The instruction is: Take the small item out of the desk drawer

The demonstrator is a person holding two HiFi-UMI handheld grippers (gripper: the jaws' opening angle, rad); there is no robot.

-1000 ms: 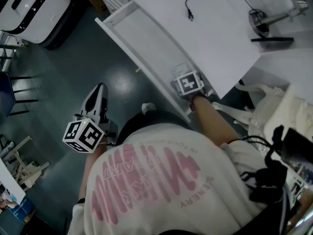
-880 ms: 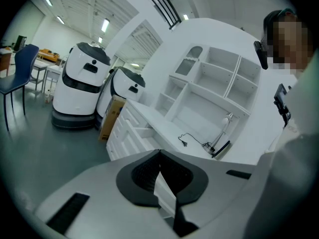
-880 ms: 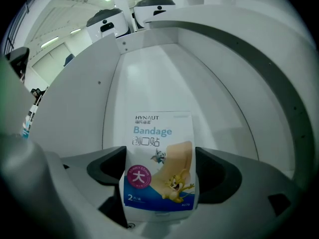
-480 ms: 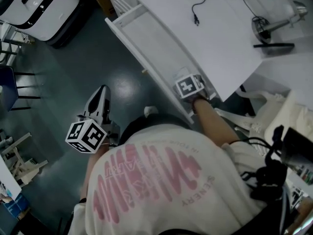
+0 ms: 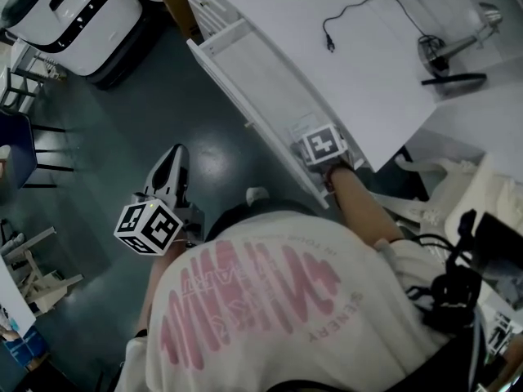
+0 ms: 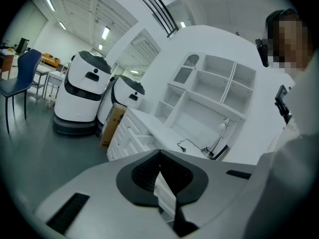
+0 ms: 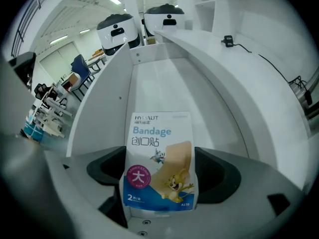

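right tongs [image 7: 160, 177] barely moved, still gripping bandage packet [image 7: 158, 148] in drawer [image 7: 164, 81].

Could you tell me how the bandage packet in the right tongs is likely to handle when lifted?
The bandage packet looks thin and flat, so it is probably very light and a little bendy. It stands upright in the right tongs without sagging, which suggests some stiffness. Its smooth printed face may be slippery.

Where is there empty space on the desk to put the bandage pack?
The widest bare patch is the desktop between the open drawer and the black cable. The drawer's floor is also bare beyond the right gripper, which holds the bandage pack. It gets crowded near the desk lamp.
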